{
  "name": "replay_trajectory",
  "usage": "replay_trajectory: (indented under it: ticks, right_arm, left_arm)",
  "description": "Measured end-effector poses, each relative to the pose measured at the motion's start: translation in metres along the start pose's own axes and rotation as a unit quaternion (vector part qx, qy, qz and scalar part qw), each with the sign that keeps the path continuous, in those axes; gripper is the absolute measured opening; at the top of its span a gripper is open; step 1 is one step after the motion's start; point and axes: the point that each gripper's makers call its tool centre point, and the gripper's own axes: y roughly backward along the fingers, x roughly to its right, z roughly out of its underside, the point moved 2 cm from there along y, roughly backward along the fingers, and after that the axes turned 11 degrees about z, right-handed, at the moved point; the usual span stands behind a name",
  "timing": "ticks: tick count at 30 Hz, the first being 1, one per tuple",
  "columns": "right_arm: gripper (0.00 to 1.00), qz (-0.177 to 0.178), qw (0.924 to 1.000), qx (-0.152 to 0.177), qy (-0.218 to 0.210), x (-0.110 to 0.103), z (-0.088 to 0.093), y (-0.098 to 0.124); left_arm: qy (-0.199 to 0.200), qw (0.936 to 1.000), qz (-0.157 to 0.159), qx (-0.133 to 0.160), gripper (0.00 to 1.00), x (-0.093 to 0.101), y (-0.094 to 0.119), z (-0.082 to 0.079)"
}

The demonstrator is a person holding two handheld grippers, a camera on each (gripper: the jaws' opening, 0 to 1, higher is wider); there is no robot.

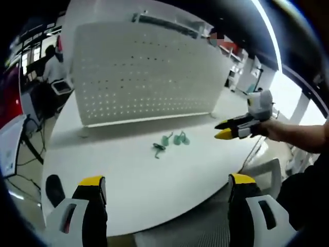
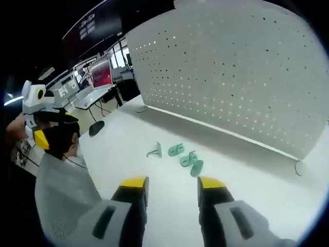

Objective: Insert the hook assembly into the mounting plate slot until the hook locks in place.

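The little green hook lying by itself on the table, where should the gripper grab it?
Probably by its thin upright stem, coming down from above. The lone green hook lies apart from the other hooks, so the open right gripper has room either side.

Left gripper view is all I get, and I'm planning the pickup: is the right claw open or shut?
Observer: Open. In the right gripper view, the right claw has its jaws apart with nothing between them.
Operator: What is it aimed at?
Observer: The green hooks lie on the white table just ahead of it.
Operator: And my left claw, seen from outside?
Observer: The left claw is held off the table's edge, near a grey mesh chair back.
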Motion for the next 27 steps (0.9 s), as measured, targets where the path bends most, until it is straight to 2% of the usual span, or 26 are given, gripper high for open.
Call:
replay_trajectory:
  ticks: [3, 11, 13, 15, 19, 21, 27]
  right_arm:
    - [0.31, 0.000, 0.9996, -0.012, 0.026, 0.002, 0.003, -0.015]
    - [0.28, -0.009, 0.9981, -0.031, 0.052, 0.004, 0.006, -0.048]
    - [0.27, -0.008, 0.9981, -0.035, 0.049, 0.007, 0.008, -0.057]
    - [0.27, -0.007, 0.9984, -0.047, 0.029, 0.011, 0.010, -0.066]
    - [0.26, -0.001, 0.9978, -0.051, 0.044, 0.015, 0.006, -0.078]
    - [0.24, 0.004, 0.9969, -0.051, 0.060, 0.018, 0.005, -0.084]
    - [0.21, -0.001, 0.9962, -0.057, 0.066, 0.017, 0.001, -0.097]
  left_arm:
    - [0.003, 1.0000, -0.006, -0.001, 1.00, -0.001, 0.001, 0.002]
    - [0.019, 0.9997, -0.017, -0.005, 1.00, -0.003, 0.004, 0.009]
    - [0.026, 0.9995, -0.019, -0.009, 1.00, -0.005, 0.004, 0.014]
    - [0.032, 0.9992, -0.021, -0.011, 1.00, -0.006, 0.004, 0.017]
    - [0.037, 0.9989, -0.026, -0.013, 1.00, -0.007, 0.007, 0.020]
    - [0.039, 0.9988, -0.027, -0.014, 1.00, -0.008, 0.008, 0.021]
    - [0.040, 0.9988, -0.028, -0.003, 1.00, -0.010, 0.010, 0.014]
